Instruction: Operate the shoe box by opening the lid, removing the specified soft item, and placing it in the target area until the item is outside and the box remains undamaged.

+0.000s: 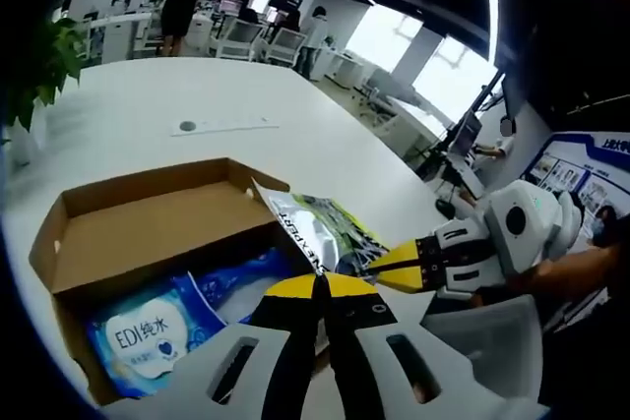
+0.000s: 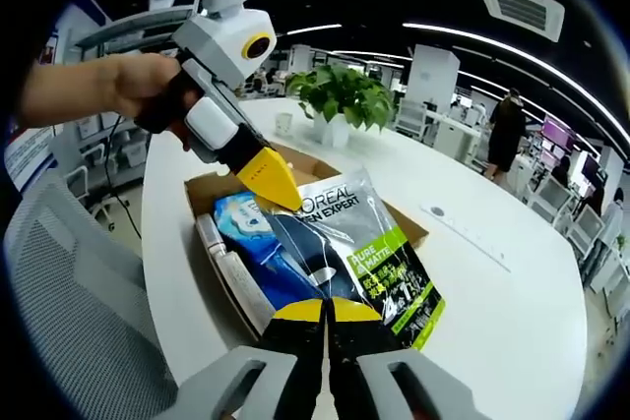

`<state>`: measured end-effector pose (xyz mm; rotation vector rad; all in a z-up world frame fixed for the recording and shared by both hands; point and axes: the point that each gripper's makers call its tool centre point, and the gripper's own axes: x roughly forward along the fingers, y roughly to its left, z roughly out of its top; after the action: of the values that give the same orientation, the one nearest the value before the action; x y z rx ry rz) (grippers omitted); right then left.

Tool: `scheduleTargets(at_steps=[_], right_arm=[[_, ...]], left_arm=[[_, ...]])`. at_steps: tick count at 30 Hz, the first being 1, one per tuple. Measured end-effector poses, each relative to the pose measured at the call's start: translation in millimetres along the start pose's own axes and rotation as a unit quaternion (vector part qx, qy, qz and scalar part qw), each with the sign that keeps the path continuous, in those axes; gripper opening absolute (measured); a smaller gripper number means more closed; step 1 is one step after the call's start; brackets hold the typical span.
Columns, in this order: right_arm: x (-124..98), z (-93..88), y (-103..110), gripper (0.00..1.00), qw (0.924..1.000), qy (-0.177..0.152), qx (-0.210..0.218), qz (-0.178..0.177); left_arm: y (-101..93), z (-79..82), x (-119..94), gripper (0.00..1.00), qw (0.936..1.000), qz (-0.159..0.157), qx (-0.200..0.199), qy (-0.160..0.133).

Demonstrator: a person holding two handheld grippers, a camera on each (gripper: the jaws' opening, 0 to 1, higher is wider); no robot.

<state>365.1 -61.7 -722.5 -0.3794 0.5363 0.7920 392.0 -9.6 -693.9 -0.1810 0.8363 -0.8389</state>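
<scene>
You are working in an open-plan office. The white table under you is a long meeting table, with a flush cable port set in its top. At the top of the left gripper view you see rows of desks with office chairs and screens, and a person standing among them. At the right edge of that view another person sits at a workstation beside bright windows. In the right gripper view, long strip lights and an air vent run across the dark ceiling, a potted plant stands on the table, and a grey mesh chair back fills the lower left.
</scene>
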Motion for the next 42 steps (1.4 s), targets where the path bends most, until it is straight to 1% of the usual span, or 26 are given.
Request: scheduleTargets(at_steps=[7,15,22,30,42], right_arm=[[-2.0,-12.5,-6.0,0.00,0.9999,0.009,0.006,0.000],[-3.3,-28.2,-16.0,0.00,0.9997,0.019,0.015,0.002],[-2.9,-41.0,-27.8,0.00,0.9995,0.027,0.017,0.001],[-0.8,-55.0,-36.9,0.00,0.9991,0.036,0.020,0.004],[6.6,-75.6,-41.5,0.00,0.9988,0.043,0.016,0.014]], left_arm=[[-4.2,-4.6,14.1,0.00,0.9997,0.004,0.015,0.017],[-9.2,-6.0,32.1,0.00,0.9985,0.009,0.037,0.039],[-10.8,-7.1,49.3,0.00,0.9974,0.010,0.045,0.054],[-12.1,-11.2,64.1,0.00,0.9973,0.010,0.037,0.063],[-10.4,-20.3,82.4,0.00,0.9961,0.016,0.035,0.079]])
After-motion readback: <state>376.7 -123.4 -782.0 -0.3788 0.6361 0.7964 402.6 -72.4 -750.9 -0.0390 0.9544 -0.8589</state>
